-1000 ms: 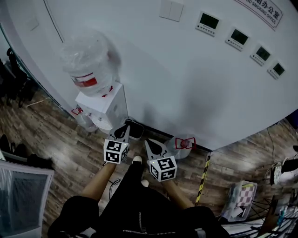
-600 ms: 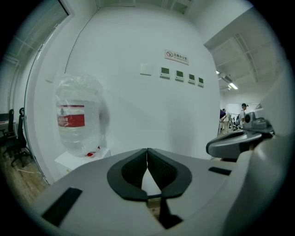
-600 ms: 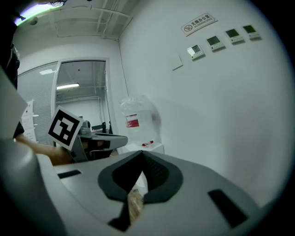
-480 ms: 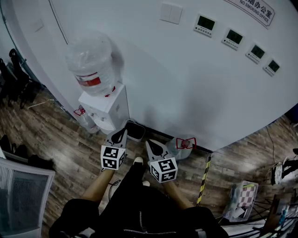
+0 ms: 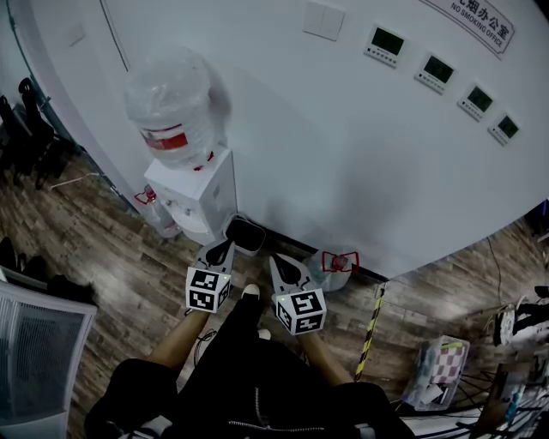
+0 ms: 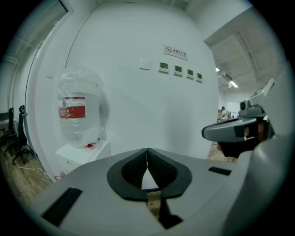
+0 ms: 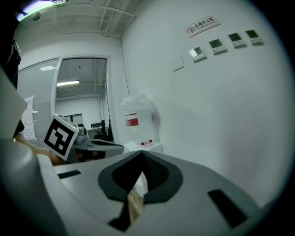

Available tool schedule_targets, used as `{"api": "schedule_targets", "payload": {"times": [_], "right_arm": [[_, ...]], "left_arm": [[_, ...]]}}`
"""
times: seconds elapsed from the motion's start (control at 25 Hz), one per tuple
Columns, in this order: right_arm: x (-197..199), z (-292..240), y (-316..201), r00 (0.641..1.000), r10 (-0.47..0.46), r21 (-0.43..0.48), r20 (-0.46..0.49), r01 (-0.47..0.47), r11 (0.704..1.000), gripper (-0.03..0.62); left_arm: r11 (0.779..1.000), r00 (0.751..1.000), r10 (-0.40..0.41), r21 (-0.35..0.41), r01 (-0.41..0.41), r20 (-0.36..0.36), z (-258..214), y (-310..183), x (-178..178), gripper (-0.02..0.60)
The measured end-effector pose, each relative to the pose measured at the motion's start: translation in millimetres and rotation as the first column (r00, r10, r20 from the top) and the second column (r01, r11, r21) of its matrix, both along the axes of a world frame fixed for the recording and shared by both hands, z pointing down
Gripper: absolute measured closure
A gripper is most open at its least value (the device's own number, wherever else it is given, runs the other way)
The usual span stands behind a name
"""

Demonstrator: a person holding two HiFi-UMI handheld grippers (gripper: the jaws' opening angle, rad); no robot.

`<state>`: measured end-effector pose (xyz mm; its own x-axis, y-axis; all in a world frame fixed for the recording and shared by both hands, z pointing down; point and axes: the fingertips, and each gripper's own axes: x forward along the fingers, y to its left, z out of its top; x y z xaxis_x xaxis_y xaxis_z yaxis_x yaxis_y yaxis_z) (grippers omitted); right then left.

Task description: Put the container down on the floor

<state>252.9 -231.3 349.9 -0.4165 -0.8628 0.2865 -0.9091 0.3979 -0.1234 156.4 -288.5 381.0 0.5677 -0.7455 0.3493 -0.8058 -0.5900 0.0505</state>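
I count two grippers in front of me. The left gripper (image 5: 225, 247) has its jaws pressed together with nothing between them (its own view (image 6: 147, 156) shows the pads meeting at the tip). The right gripper (image 5: 278, 262) is the same, jaws together and empty (image 7: 140, 159). Each carries one marker cube (image 5: 209, 289), so two cubes.

There is one clear container (image 5: 330, 266) with red on top. It sits on the wooden floor (image 5: 103, 257) against the white wall (image 5: 343, 163), just ahead of the right gripper and not touched by it.

To the left stands one white water dispenser (image 5: 196, 195) with one big bottle (image 5: 170, 103) upside down on it. The bottle has a red label, but I cannot read its print. One black bin (image 5: 245, 233) stands between the dispenser and the container.

On the wall I count four small displays (image 5: 386, 40) in a row, one switch plate (image 5: 323, 19), and one sign (image 5: 482, 21) that reads "NO SMOKING OFFICE".
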Motion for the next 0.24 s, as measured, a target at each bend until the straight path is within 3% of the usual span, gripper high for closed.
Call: {"api": "schedule_targets", "payload": {"times": [0.24], "right_arm": [[-1.8,5.1,2.0,1.000,0.008,-0.010,-0.012,-0.008,1.000,0.585]], "left_arm": [[1.000,1.000,0.011,-0.016,-0.011,0.008,7.3,3.7,-1.8,0.566]]}}
